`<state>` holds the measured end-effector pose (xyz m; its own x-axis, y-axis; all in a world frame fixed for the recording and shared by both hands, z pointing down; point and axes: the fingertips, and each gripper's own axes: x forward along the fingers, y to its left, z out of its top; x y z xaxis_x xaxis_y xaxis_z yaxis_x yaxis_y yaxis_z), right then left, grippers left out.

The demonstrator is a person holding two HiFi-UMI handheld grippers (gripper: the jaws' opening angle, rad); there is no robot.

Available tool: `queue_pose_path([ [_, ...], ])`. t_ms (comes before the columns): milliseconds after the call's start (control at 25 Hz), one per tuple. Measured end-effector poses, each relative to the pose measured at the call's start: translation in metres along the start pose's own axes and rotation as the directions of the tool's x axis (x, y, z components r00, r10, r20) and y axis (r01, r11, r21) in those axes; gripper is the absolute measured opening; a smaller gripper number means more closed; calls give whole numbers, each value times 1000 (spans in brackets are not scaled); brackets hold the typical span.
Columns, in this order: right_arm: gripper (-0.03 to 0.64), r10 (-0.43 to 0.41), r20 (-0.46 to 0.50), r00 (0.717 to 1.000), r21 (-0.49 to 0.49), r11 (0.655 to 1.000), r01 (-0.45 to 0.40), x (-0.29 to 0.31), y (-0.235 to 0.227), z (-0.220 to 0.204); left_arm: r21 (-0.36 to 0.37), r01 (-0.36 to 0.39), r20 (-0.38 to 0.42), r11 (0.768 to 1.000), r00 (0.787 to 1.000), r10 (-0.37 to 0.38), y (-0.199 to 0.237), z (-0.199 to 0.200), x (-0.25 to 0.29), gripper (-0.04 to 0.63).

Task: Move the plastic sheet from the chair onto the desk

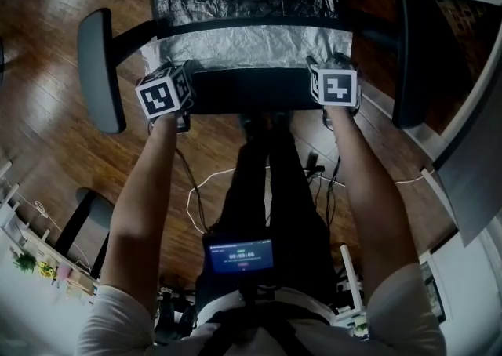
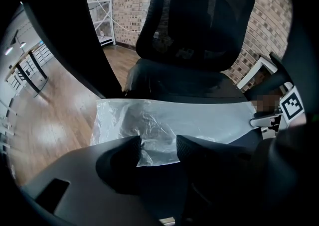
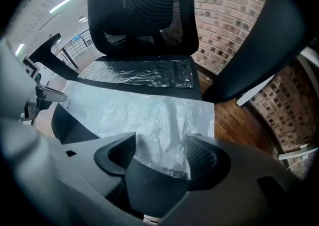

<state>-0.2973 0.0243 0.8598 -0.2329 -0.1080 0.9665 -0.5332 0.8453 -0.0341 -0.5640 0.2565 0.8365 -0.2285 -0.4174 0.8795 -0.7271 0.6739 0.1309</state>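
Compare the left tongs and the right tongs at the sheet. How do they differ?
The left tongs straddle the near edge of the sheet by its left corner; the right tongs straddle it by its right corner. The right tongs gape wider than the left tongs. Both are open, point down at the seat, and grip nothing yet.

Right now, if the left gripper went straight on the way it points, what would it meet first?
Likely the plastic sheet, its near edge between the left gripper's open jaws; depth unclear.

A wooden floor, white cable, lit screen, brick wall.
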Motion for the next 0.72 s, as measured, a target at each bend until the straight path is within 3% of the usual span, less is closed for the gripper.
queue_pose_path([
  [80, 301, -3, -1, 1000, -12, 1000, 3, 0, 2, 0, -4, 9, 8, 1000, 1000, -9, -4, 3, 2, 232],
  [200, 152, 28, -30, 999, -25, 999, -29, 0, 11, -7, 9, 22, 11, 1000, 1000, -22, -7, 0, 7, 217],
  [320, 53, 51, -59, 997, -27, 998, -53, 1, 21, -16, 17, -4, -12, 1000, 1000, 4, -1, -3, 7, 68],
  [400, 40, 58, -58, 997, -30, 998, -59, 0, 25, -18, 5, 6, -24, 1000, 1000, -5, 1, -4, 7, 3],
  [720, 15, 54, -28, 998, -42, 998, -56, -10, 27, -17, -21, 86, -1, 996, 996, -86, -7, -5, -3, 0],
])
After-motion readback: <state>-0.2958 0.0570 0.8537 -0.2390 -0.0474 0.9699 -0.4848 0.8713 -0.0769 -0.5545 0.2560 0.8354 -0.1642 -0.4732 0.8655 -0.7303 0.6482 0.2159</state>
